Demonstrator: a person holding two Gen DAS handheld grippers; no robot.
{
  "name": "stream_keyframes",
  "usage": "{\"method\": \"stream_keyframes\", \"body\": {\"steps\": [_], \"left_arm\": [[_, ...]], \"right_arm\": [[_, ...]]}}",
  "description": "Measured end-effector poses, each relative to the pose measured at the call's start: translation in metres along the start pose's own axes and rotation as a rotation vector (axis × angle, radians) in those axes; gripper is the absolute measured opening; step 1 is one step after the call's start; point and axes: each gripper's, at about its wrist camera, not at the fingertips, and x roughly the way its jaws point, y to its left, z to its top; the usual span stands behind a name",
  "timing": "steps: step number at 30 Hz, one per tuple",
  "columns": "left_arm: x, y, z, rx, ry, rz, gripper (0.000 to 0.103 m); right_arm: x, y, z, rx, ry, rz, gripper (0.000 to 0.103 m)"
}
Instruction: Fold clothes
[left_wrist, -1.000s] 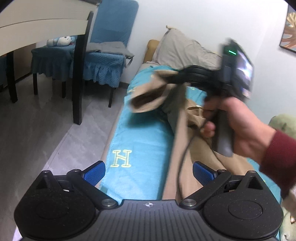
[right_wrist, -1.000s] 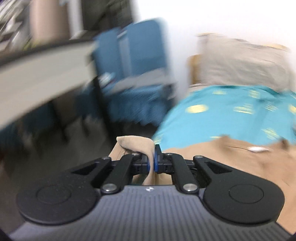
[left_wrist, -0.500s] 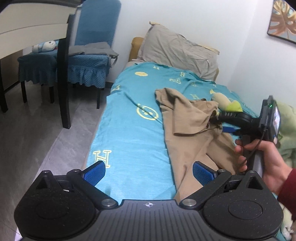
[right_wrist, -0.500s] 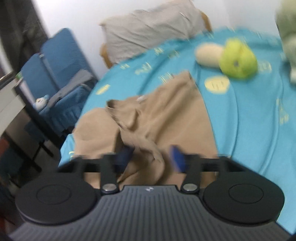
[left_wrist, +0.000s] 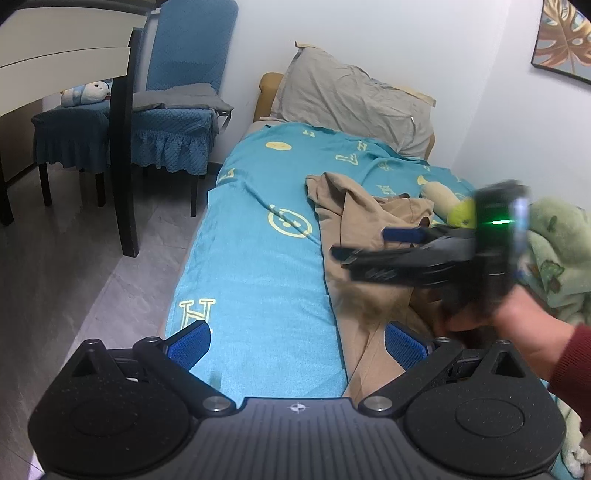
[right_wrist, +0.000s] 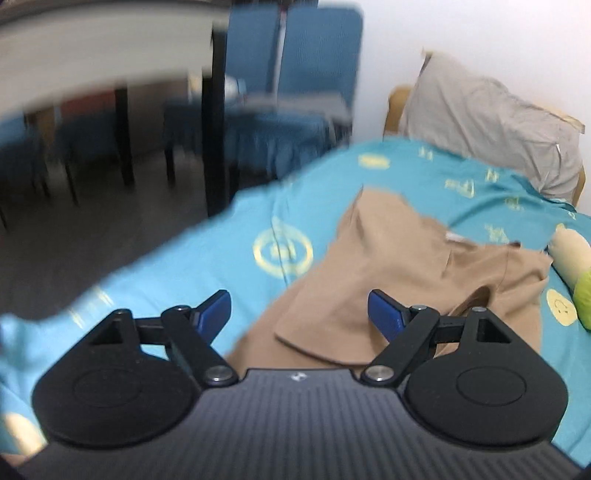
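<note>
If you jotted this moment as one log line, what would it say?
left claw: open, empty | right claw: open, empty, over tan garment | garment: crumpled, unfolded on teal bedspread

tan garment (left_wrist: 354, 221) | crumpled, partly folded over | lying on turquoise bedspread (left_wrist: 255, 258), right half
</note>
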Motion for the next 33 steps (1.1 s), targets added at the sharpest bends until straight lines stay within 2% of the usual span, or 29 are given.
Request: {"method": "stream_keyframes", "body": {"steps": [1, 2, 3, 4, 5, 6, 8, 13, 16, 18, 22, 25, 31, 32, 33], "left_arm": [[0.000, 0.000, 0.000, 0.001, 0.002, 0.001, 0.102], [0.000, 0.000, -0.001, 0.001, 0.002, 0.000, 0.102], [0.000, 0.000, -0.001, 0.000, 0.001, -0.001, 0.102], [0.000, 0.000, -0.001, 0.000, 0.001, -0.002, 0.102], [0.000, 0.000, -0.001, -0.002, 0.001, -0.004, 0.102], [0.001, 0.001, -0.001, -0.003, 0.001, -0.006, 0.102], [0.001, 0.000, -0.001, -0.005, 0.006, -0.009, 0.102], [0.000, -0.006, -0.003, 0.012, 0.004, -0.043, 0.102], [-0.003, -0.014, -0.004, 0.029, -0.024, -0.113, 0.102], [-0.004, -0.018, -0.004, 0.039, -0.036, -0.157, 0.102], [0.006, -0.023, -0.006, 0.053, -0.019, -0.158, 0.102], [0.013, -0.027, -0.007, 0.064, -0.006, -0.159, 0.102], [0.027, -0.034, -0.009, 0.086, 0.020, -0.161, 0.102], [0.029, -0.035, -0.010, 0.089, 0.025, -0.162, 0.102], [0.031, -0.036, -0.010, 0.093, 0.029, -0.162, 0.102]], "right_arm": [[0.006, -0.001, 0.000, 0.008, 0.024, -0.021, 0.077], [0.010, -0.006, 0.000, 0.031, 0.038, -0.033, 0.064], [0.012, -0.011, 0.000, 0.069, 0.043, -0.039, 0.048], [0.009, -0.020, 0.000, 0.128, 0.030, -0.033, 0.039], [0.005, -0.030, -0.001, 0.193, 0.006, -0.025, 0.019], [0.000, -0.040, -0.003, 0.257, -0.018, -0.016, 0.012], [-0.010, -0.058, -0.004, 0.365, -0.067, -0.013, 0.007], [-0.021, -0.103, 0.010, 0.467, -0.195, -0.116, 0.006], [-0.016, -0.140, 0.020, 0.545, -0.238, -0.205, 0.006], [-0.007, -0.164, 0.022, 0.594, -0.233, -0.266, 0.006], [0.019, -0.207, 0.010, 0.681, -0.171, -0.345, 0.006], [0.041, -0.222, -0.006, 0.706, -0.102, -0.348, 0.006], [0.044, -0.215, -0.020, 0.670, -0.070, -0.305, 0.009], [0.039, -0.213, -0.018, 0.661, -0.059, -0.295, 0.014], [0.033, -0.211, -0.016, 0.641, -0.051, -0.293, 0.035]]}}
